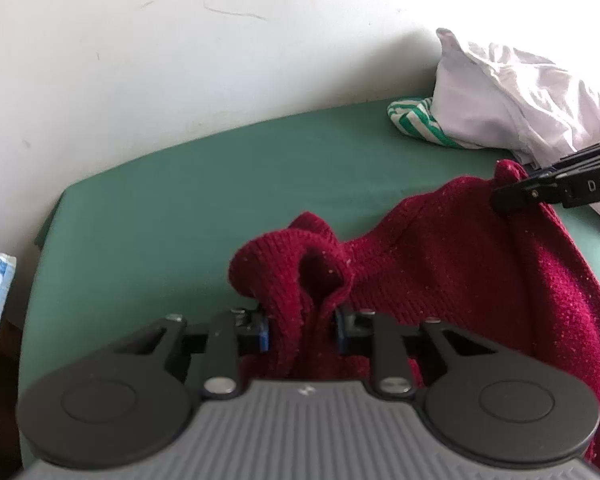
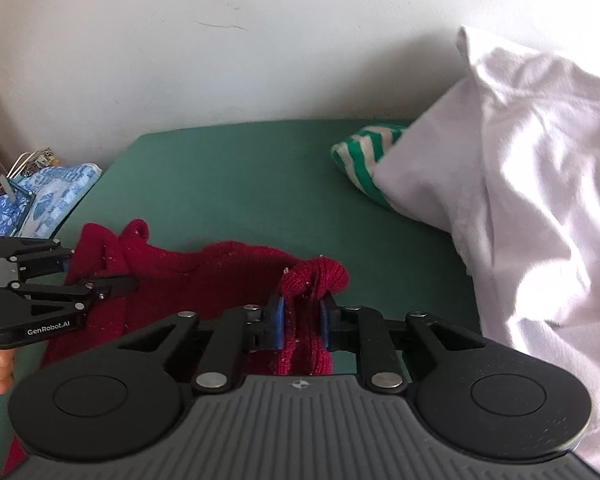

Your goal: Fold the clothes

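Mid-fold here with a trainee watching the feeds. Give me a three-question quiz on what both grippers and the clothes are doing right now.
1. True or false: the left gripper and the right gripper are each shut on the red knitted sweater.
2. Multiple choice: the green-and-white striped garment is (A) spread flat alone, (B) partly tucked under the white garment, (C) held in a gripper.
3. Fill in: the clothes sit on a surface covered with a ____ sheet.

Key: 1 true, fabric bunches between both pairs of blue pads. 2 B. 3 green.
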Motion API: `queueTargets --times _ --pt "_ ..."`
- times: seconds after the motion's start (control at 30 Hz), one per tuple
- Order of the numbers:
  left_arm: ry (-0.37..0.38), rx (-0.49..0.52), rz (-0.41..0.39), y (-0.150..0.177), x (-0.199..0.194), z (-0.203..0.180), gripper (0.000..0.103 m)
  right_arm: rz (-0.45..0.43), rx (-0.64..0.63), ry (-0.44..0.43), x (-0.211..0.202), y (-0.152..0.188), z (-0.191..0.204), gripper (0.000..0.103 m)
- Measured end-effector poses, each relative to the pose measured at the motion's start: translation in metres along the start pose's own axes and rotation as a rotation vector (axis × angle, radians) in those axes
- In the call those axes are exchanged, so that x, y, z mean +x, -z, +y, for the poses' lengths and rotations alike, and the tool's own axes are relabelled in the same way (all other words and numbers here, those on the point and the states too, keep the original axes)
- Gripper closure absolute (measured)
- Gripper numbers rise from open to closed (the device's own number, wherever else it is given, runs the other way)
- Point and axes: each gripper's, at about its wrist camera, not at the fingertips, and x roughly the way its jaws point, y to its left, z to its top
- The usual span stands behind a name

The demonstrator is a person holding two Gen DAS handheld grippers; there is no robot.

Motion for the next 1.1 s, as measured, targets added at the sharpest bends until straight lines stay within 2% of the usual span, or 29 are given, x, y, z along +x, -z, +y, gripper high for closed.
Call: queueTargets --times 0.27,0.53,0.7,0.9,1.1 --pt "0.057 -0.005 -0.051 0.0 -0.021 0.016 0.078 -0.042 -0.077 -0.036 -0.012 -0.005 0.002 0.086" --pt "0.122 -0.023 -0.107 0.008 -0.051 0.029 0.078 -0.126 -0.173 -0.075 -0.033 -0.001 0.01 0.086" --pt "0.13 0.033 -0.152 0.016 -0.08 0.025 0.078 -0.193 -0.242 -0.133 -0.055 0.002 0.015 0.086" --pt "0.185 0.111 -0.212 0.045 -0.135 0.015 0.078 -0.216 -0.367 -0.215 -0.096 0.015 0.024 0.086" --pt "0.188 0.155 -0.188 0.085 -0.17 0.002 0.078 -0.192 -0.407 -0.26 -0.131 0.046 0.032 0.086"
